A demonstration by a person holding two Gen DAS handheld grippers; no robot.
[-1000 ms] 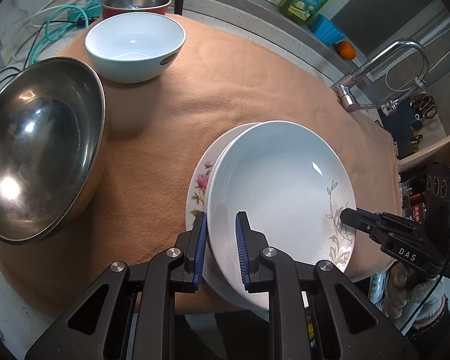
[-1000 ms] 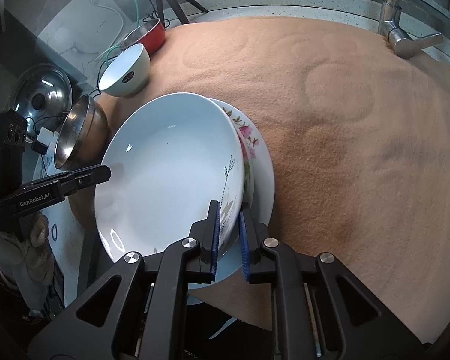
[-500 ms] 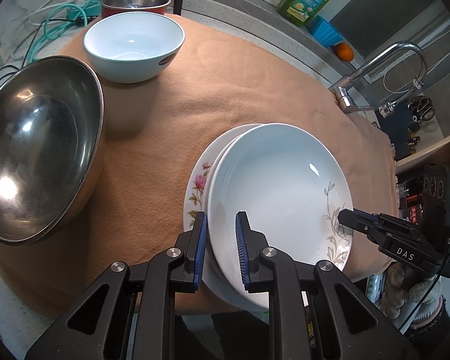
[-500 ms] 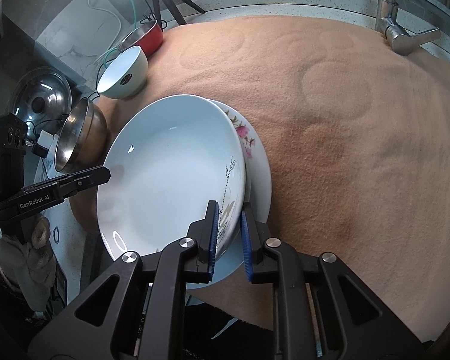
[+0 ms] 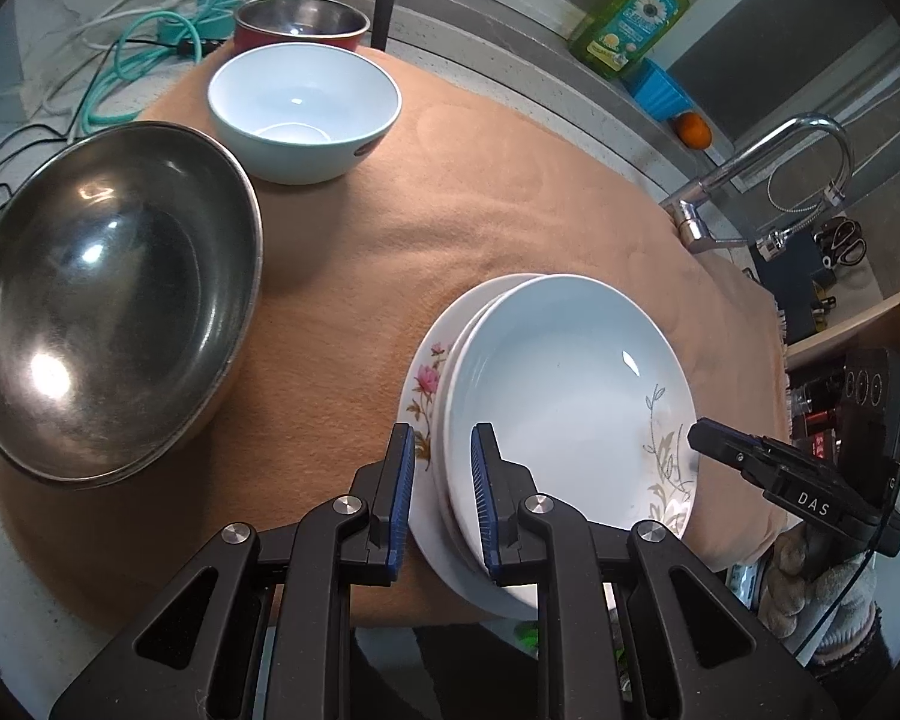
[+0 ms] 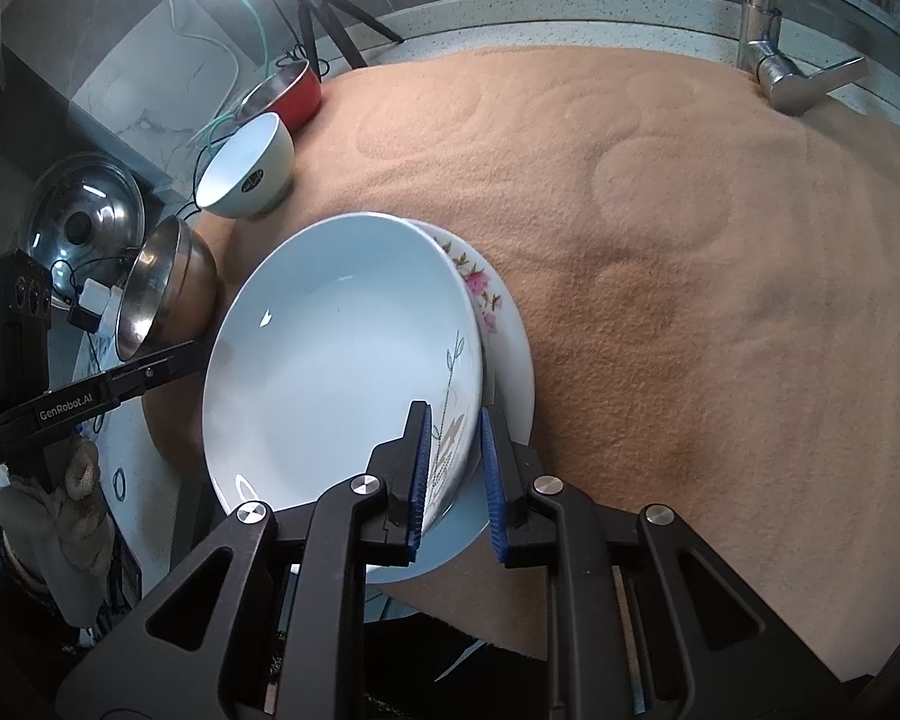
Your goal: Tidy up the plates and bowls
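A white deep plate with a grey leaf pattern [image 5: 570,396] lies on a flat plate with pink flowers [image 5: 429,384] at the near edge of the tan cloth [image 5: 450,192]. My left gripper [image 5: 441,450] straddles the left rim of the two plates, its jaws slightly apart around them. My right gripper [image 6: 456,426] straddles the right rim of the deep plate [image 6: 342,360], its jaws a little apart; the flowered plate [image 6: 498,324] shows beneath. A white bowl [image 5: 303,108], a large steel bowl [image 5: 102,288] and a red-sided steel bowl [image 5: 300,21] stand to the left.
A tap [image 5: 750,180] stands at the right behind the cloth, with a green soap bottle [image 5: 636,12] and an orange [image 5: 693,129] on the ledge. Cables [image 5: 126,60] lie at the far left. A tripod [image 6: 318,12] and a pot lid [image 6: 84,216] stand beyond the bowls.
The plates have shifted slightly to the right and away in the left wrist view. Both grippers' jaws have opened a little around the plate rims.
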